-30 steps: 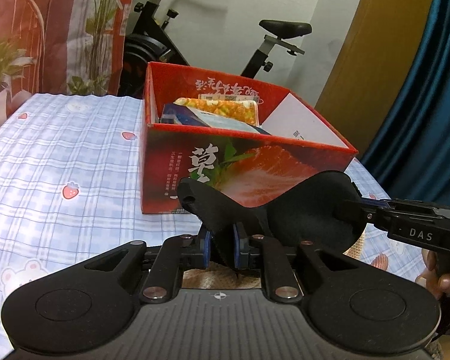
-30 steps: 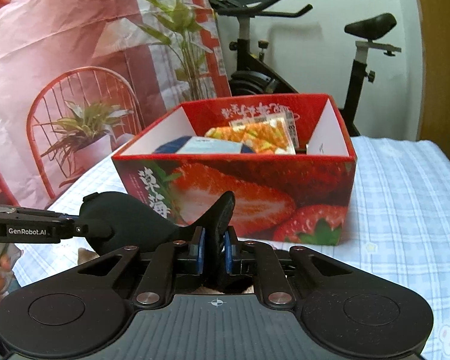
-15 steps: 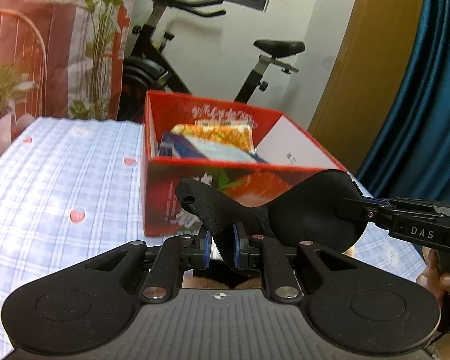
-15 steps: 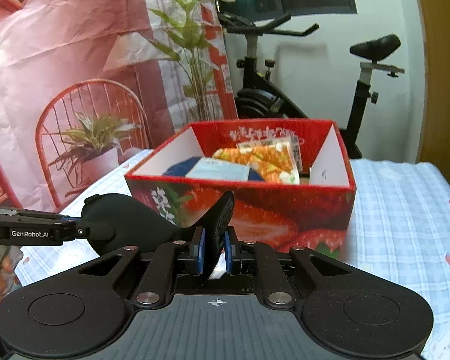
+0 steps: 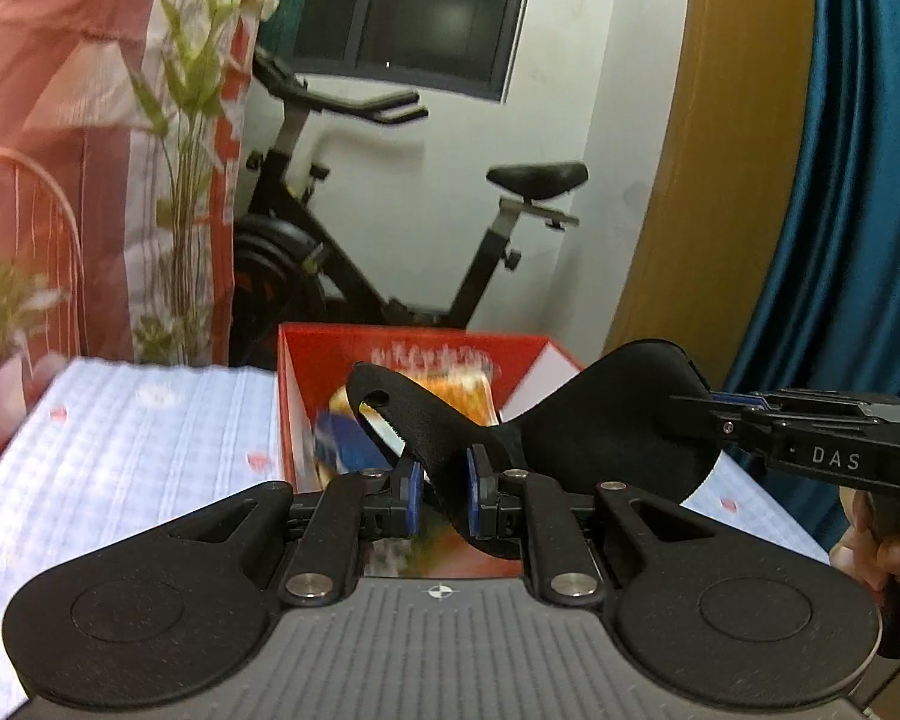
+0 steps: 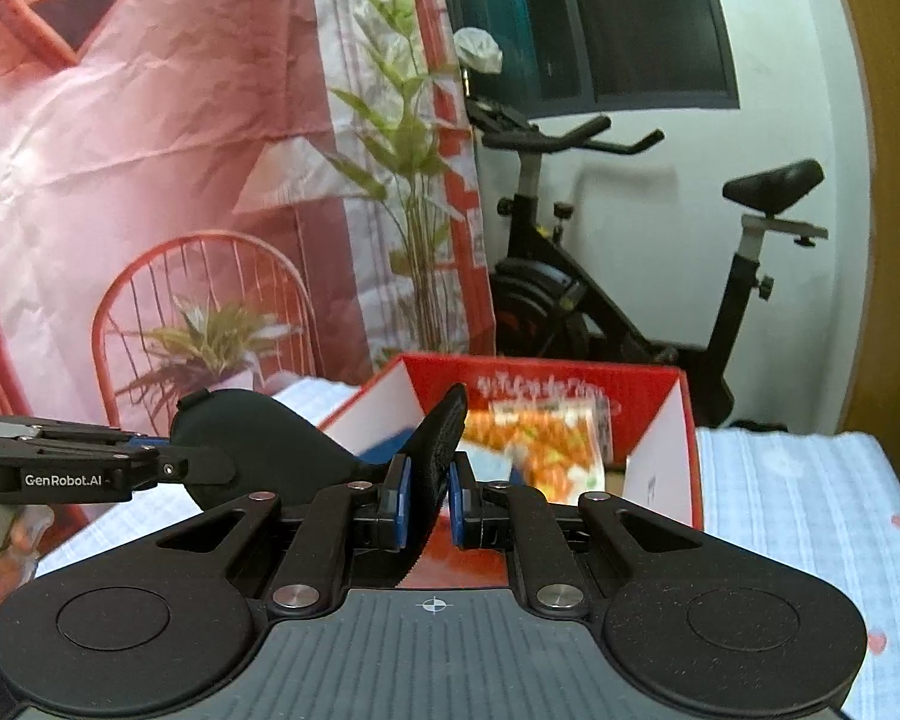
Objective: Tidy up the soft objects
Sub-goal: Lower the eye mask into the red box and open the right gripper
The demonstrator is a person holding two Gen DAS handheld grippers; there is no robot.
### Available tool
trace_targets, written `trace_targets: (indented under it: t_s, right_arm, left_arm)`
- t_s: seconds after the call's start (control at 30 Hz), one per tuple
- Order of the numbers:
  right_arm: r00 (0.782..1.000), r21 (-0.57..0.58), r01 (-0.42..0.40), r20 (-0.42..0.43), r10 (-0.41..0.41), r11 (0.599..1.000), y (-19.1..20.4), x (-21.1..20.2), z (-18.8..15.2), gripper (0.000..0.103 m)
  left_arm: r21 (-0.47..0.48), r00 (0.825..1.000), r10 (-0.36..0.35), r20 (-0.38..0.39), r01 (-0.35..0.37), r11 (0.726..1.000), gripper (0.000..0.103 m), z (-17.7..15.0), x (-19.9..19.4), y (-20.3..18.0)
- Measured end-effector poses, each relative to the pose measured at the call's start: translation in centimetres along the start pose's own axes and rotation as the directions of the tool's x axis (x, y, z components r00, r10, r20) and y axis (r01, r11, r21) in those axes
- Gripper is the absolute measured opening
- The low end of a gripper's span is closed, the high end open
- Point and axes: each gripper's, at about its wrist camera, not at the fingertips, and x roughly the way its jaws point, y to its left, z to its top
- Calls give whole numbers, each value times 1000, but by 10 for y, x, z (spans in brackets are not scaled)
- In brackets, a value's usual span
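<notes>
The tabletop (image 5: 120,438), spread with a pale blue checked cloth printed with small strawberries, fills the lower part of both wrist views. Behind it, at 12 o'clock, a black exercise bike (image 6: 630,276) stands against the white wall, with a pink printed backdrop showing a red chair and plants (image 6: 150,180) toward 10 o'clock and a dark teal curtain (image 5: 858,180) at 3 o'clock in the left view.

On the cloth sits an open red cardboard box printed with strawberries (image 5: 294,396), white inside. An orange patterned packet (image 6: 540,444) and a blue packet (image 5: 342,444) lie in it, both blurred.

A black soft eye mask made of padded fabric (image 5: 600,426) hangs in the air in front of the box, stretched between the two tools. The left hand-held gripper (image 5: 441,495) pinches one end of it between narrowly set blue pads (image 5: 413,495). The right hand-held gripper (image 6: 429,501) clamps the other end, which stands upright between its pads (image 6: 398,495), its jaws also nearly together. Each tool shows in the other's view, at 3 o'clock and 9 o'clock.
</notes>
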Motion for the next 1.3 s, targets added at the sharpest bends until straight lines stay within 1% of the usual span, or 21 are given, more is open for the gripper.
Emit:
trace_targets:
  t_s: [0.1, 0.23, 0.3, 0.33, 0.43, 0.67, 0.83, 0.97, 1.03, 1.1, 1.17, 1.2, 1.23, 1.27, 1.3]
  right_arm:
    - [1000, -30, 12, 15, -11, 999, -2, 10, 16, 12]
    - [998, -80, 50, 29, -48, 996, -8, 32, 35, 11]
    - [997, -106, 79, 31, -76, 991, -12, 50, 44, 11]
    - [995, -114, 94, 29, -92, 989, -15, 59, 47, 11]
    - [990, -135, 138, 13, -137, 981, -22, 89, 50, 11]
    - [979, -171, 179, -65, -192, 969, -37, 152, 41, 11]
    - [969, -175, 195, -116, -217, 965, -51, 176, 30, 11]
    - [960, -161, 215, -147, -239, 963, -64, 186, 24, 11]
    - [956, -143, 220, -167, -243, 965, -69, 190, 22, 11]
    - [953, -129, 211, -195, -234, 969, -74, 191, 19, 11]
    - [947, -138, 217, -211, -242, 966, -76, 193, 16, 11]
    - [945, -138, 220, -215, -246, 966, -77, 193, 15, 12]
    - [943, -135, 224, -221, -250, 965, -79, 193, 13, 12]
    - [940, -130, 231, -226, -256, 964, -80, 193, 12, 12]
    - [937, -128, 240, -231, -264, 962, -82, 194, 12, 12]
  left_arm:
    - [15, 1000, 19, 22, -20, 1000, 16, 16, 14, 1]
    - [46, 998, 48, 49, -50, 998, 16, 36, 39, 1]
    - [108, 996, 74, 53, -79, 991, 16, 40, 57, -4]
    - [121, 995, 81, 49, -86, 989, 16, 42, 65, -4]
    - [103, 996, 91, 14, -92, 990, 16, 46, 94, 2]
    - [48, 990, 104, -99, -100, 994, 16, 49, 147, 22]
    - [22, 980, 82, -179, -80, 997, 16, 45, 166, 32]
    - [0, 973, 61, -222, -62, 998, 16, 43, 175, 33]
    - [6, 970, 55, -235, -55, 998, 17, 43, 180, 33]
    - [21, 967, 60, -247, -57, 998, 19, 43, 182, 31]
    - [30, 966, 63, -250, -58, 998, 22, 42, 183, 30]
    - [34, 966, 65, -252, -58, 998, 27, 42, 182, 30]
    - [37, 965, 67, -252, -60, 998, 35, 43, 181, 31]
    - [41, 965, 73, -251, -65, 997, 39, 43, 180, 31]
    - [45, 966, 81, -247, -72, 996, 46, 44, 179, 32]
